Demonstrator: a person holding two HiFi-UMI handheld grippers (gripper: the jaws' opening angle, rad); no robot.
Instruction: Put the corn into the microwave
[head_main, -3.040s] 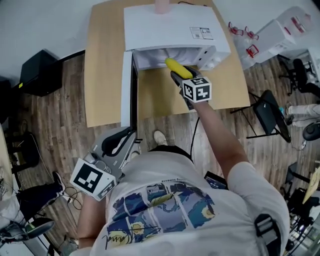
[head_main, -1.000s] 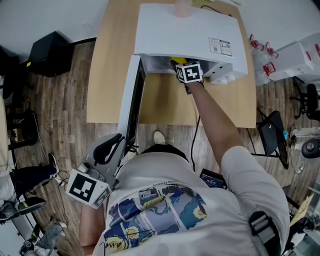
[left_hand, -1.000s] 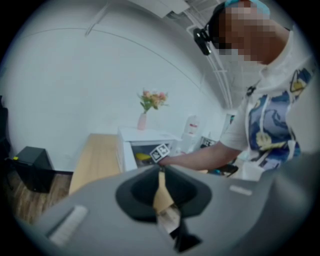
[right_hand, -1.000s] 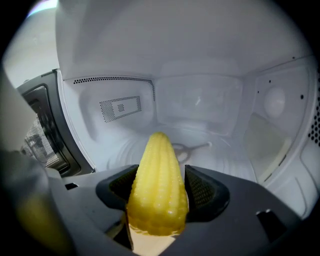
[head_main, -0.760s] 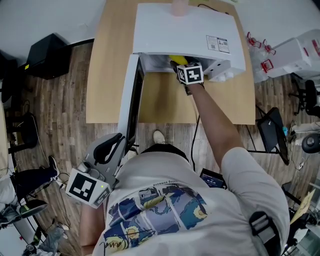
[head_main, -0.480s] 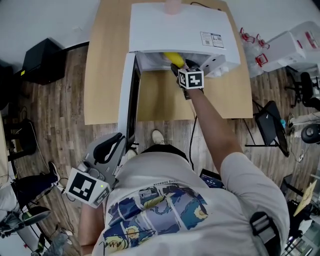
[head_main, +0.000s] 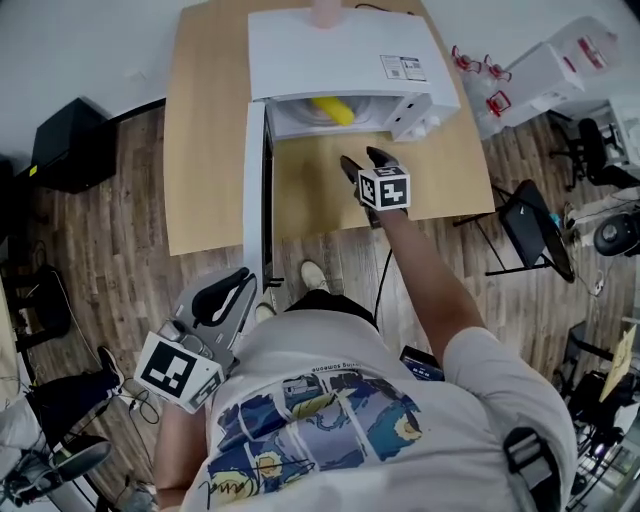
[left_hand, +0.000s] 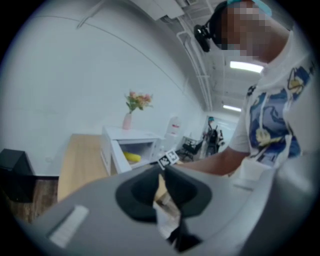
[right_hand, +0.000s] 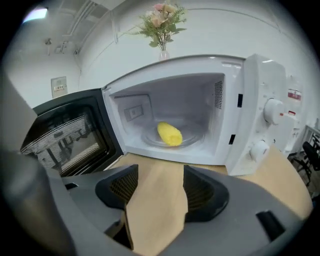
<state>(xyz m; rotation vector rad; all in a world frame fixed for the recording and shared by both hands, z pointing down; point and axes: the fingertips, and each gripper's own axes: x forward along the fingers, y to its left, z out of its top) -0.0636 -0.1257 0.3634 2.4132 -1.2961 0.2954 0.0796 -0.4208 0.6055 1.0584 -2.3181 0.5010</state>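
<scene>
Corn lies inside the open microwave at the frame's top centre, my right gripper just below it over the table, jaws wide and empty, while my left gripper at lower left is pinched together on nothing.

Corn: beyond the right gripper fingertips; far side hidden under the microwave roof in the head view.
Roof label: print too small to read.
Vase: cut by the top edge.
Wall notice, left of the fingers: illegible.
Door: lower corner hidden behind the left finger.
</scene>
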